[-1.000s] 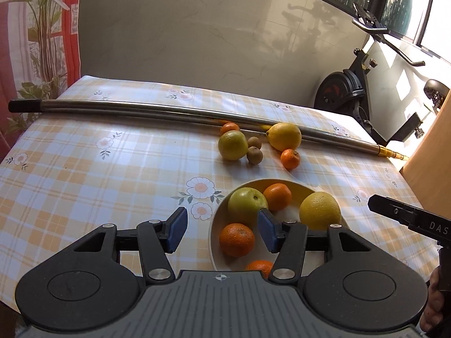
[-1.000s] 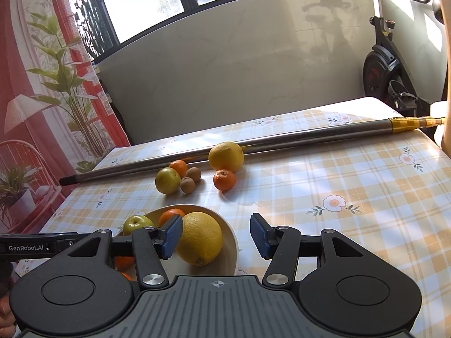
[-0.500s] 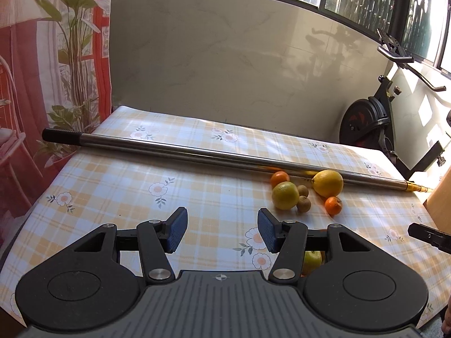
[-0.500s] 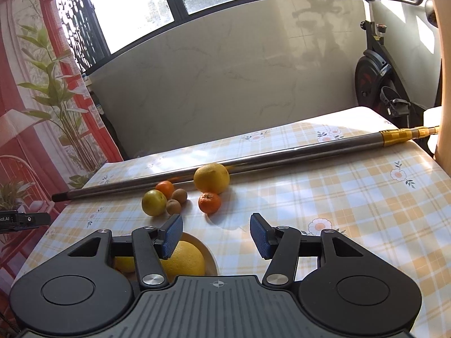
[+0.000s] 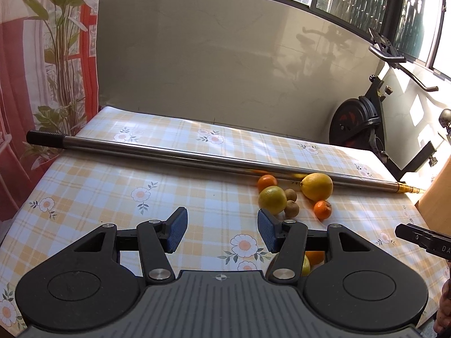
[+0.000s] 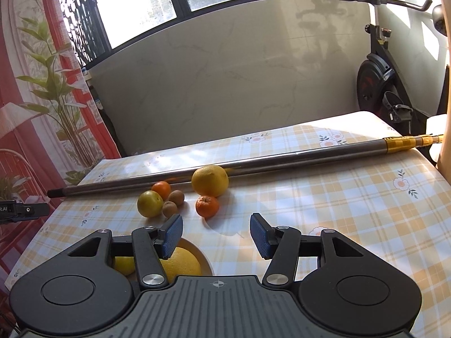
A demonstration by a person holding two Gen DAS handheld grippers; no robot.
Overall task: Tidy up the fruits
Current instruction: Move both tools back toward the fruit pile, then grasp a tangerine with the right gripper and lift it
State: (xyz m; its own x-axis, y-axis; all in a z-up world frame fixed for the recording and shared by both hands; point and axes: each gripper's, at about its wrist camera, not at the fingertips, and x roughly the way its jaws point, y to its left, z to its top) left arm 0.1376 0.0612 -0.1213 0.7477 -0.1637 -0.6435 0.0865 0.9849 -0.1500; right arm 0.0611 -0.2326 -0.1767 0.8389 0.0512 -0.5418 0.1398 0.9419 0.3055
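Observation:
Loose fruit lies on the checked tablecloth by a metal pole: a large yellow citrus (image 5: 317, 186) (image 6: 210, 180), a yellow-green fruit (image 5: 272, 199) (image 6: 150, 203), two oranges (image 5: 323, 209) (image 6: 207, 206) and two kiwis (image 6: 170, 208). A cream bowl (image 6: 203, 256) near me holds a yellow citrus (image 6: 181, 264) and other fruit, mostly hidden behind the grippers. My left gripper (image 5: 222, 230) is open and empty above the cloth. My right gripper (image 6: 216, 235) is open and empty, just right of the bowl.
A long metal pole (image 5: 174, 157) (image 6: 282, 159) lies across the table behind the fruit. An exercise bike (image 5: 366, 118) stands past the table's right end. A wooden panel (image 5: 435, 197) is at the right edge. A plant and red curtain are on the left.
Both grippers have pulled back and tilted up from the bowl. The bowl has dropped almost out of view below them. Both stay open and empty.

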